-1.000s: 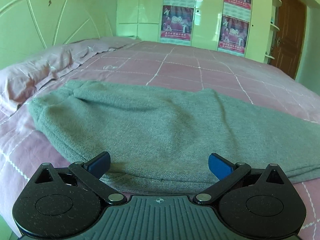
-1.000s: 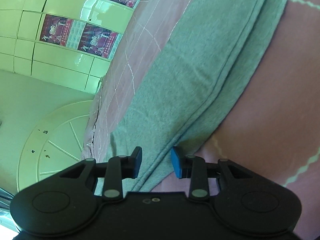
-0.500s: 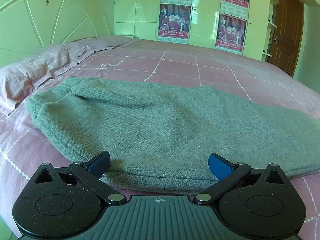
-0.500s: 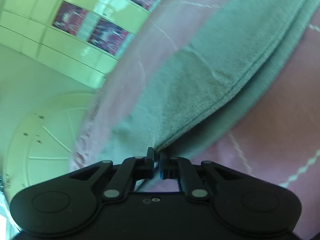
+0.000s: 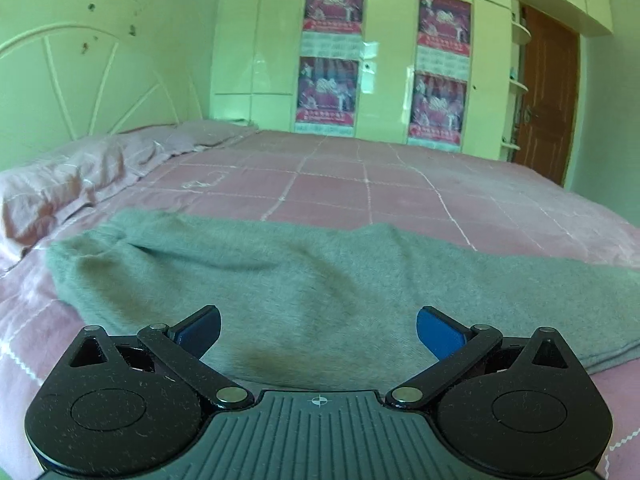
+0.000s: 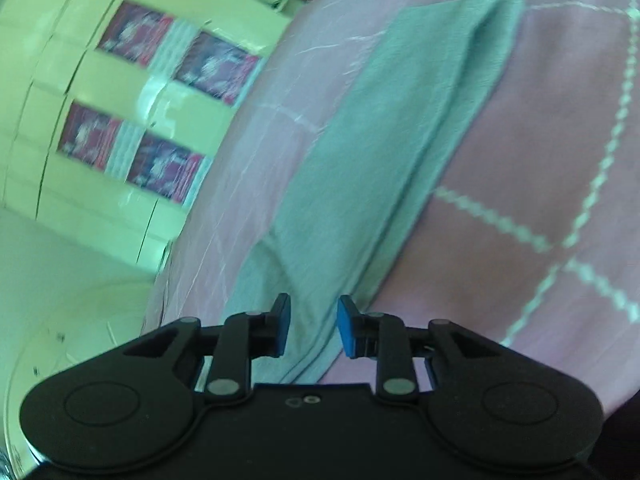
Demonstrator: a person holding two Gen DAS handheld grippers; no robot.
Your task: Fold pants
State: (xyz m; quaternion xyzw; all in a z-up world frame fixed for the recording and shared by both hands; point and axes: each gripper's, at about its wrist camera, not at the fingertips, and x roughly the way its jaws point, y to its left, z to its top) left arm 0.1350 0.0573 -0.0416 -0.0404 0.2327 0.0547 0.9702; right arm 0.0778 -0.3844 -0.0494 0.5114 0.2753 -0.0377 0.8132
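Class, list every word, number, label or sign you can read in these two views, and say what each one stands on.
None can be read.
Four posters on the wardrobe doors: there is print and pale grids, too small and blurred to read in either view.
Left tongs: only a crosshair mark on the housing, no text.
Pants and bedspread: no writing visible.

grey pants (image 5: 320, 280) flat on bed

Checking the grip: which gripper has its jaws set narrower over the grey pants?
The right gripper: its blue pads stand close together, having just been opening, with the pants edge between them unpinched. The left gripper is spread wide.
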